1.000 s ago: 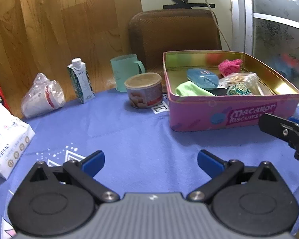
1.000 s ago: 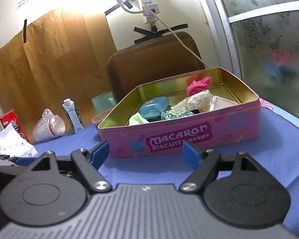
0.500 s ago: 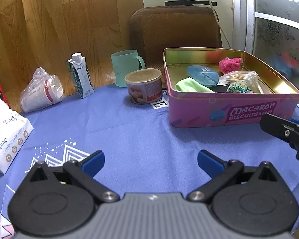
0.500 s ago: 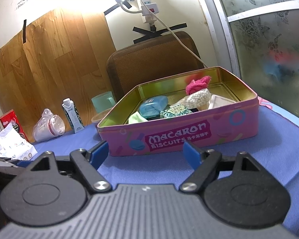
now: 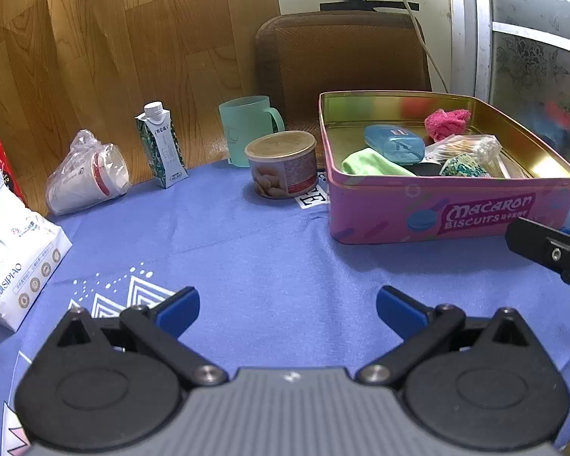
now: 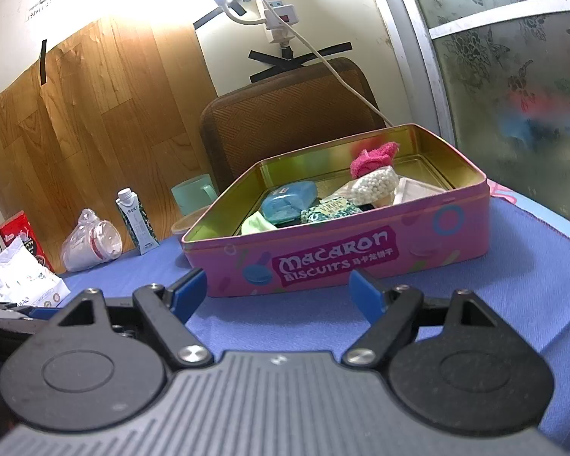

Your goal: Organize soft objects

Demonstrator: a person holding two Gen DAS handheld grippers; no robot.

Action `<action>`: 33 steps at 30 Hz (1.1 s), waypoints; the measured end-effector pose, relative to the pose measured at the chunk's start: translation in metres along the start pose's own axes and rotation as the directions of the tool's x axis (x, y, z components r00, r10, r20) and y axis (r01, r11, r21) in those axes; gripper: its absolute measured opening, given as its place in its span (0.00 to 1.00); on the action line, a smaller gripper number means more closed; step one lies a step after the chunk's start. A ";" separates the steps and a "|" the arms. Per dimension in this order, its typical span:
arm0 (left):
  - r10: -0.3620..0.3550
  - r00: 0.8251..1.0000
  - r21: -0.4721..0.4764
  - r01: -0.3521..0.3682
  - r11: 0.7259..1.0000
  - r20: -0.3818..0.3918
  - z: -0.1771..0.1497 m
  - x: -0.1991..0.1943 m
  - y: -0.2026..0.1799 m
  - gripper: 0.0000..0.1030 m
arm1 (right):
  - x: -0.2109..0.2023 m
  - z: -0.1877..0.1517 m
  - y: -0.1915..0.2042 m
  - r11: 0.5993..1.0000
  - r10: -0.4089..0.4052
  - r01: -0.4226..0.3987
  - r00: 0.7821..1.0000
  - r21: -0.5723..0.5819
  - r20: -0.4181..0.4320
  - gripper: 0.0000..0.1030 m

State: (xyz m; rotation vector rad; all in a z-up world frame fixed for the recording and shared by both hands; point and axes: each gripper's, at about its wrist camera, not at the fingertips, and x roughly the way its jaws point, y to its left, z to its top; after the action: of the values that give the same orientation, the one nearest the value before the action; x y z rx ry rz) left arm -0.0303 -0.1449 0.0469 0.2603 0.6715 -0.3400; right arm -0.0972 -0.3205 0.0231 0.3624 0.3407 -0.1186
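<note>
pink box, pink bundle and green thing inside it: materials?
Pink box: looks like printed sheet metal; its gold inside walls are shiny and reflect colors. Pink bundle: fuzzy, matte, crumpled, probably terry or fleece fabric. Green thing: smooth, matte, softly folded, likely cloth, though foam cannot be excluded.

Glossy metal tin (image 5: 452,216) – fuzzy pink cloth (image 5: 446,123) inside.

Brown chair (image 5: 342,57) against wood-panelled wall (image 5: 114,38).

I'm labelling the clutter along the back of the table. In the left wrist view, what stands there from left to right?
White tissue pack → bagged paper cups → small carton → green mug → round can → pink biscuit tin.
</note>
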 end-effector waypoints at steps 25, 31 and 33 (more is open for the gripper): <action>-0.028 0.998 0.015 0.029 0.999 -0.051 -0.005 0.007 -0.003 1.00 | 0.000 -0.003 -0.001 1.000 -0.009 0.009 1.000 0.018 -0.010 0.82; -0.042 0.996 0.015 0.043 0.999 -0.073 -0.007 0.008 -0.005 1.00 | 0.000 -0.003 -0.001 1.000 -0.008 0.008 1.000 0.018 -0.011 0.82; -0.043 0.996 0.019 0.045 0.999 -0.077 -0.007 0.009 -0.006 1.00 | 0.000 -0.003 -0.001 1.000 -0.009 0.009 1.000 0.019 -0.010 0.82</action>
State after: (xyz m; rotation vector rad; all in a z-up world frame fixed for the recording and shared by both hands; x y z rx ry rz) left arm -0.0300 -0.1498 0.0349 0.2797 0.7507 -0.3810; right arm -0.0980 -0.3203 0.0201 0.3801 0.3512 -0.1285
